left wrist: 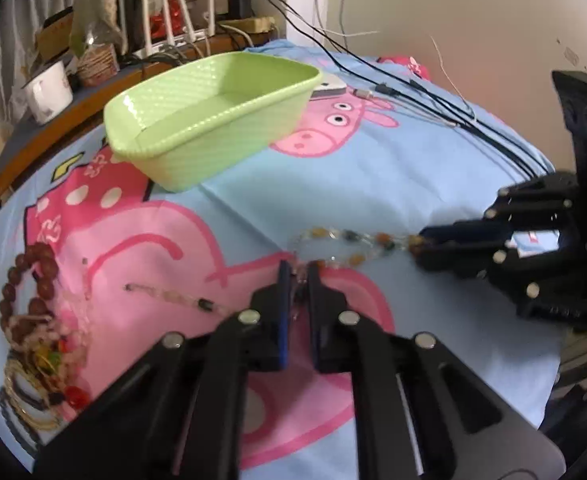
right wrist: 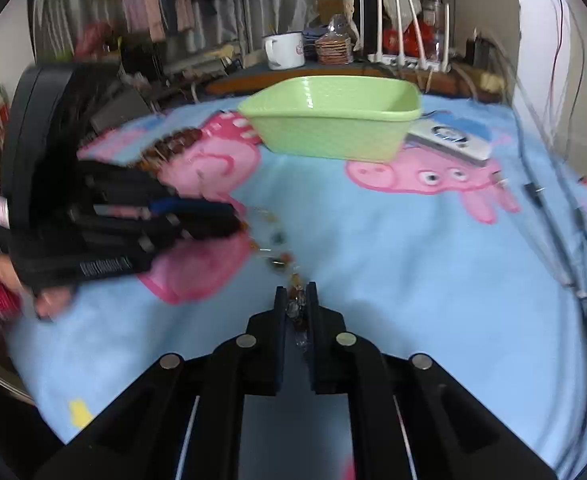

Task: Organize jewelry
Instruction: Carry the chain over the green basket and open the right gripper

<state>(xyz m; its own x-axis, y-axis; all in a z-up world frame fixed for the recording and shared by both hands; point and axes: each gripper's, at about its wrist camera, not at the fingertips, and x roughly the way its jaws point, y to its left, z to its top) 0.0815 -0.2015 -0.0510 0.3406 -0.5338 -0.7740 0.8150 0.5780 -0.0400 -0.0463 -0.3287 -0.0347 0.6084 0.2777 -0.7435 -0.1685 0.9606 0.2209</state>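
A beaded bracelet (left wrist: pixel 353 246) of clear and amber beads is stretched over the blue cartoon cloth between both grippers. My left gripper (left wrist: pixel 298 276) is shut on its near end. My right gripper (right wrist: pixel 296 300) is shut on its other end (right wrist: pixel 296 304); it also shows in the left wrist view (left wrist: pixel 423 242). The left gripper shows in the right wrist view (right wrist: pixel 235 222). A green plastic basket (left wrist: pixel 209 120) stands empty behind, also in the right wrist view (right wrist: pixel 333 120). A pile of other jewelry (left wrist: pixel 41 320), with a brown bead bracelet (left wrist: pixel 33 276), lies at the left.
A thin bead strand (left wrist: pixel 169 294) lies left of my left gripper. Black cables (left wrist: pixel 433 96) run along the right of the cloth. A white device (right wrist: pixel 449 138) lies beside the basket. A mug (left wrist: pixel 49 92), router and clutter stand on a shelf behind.
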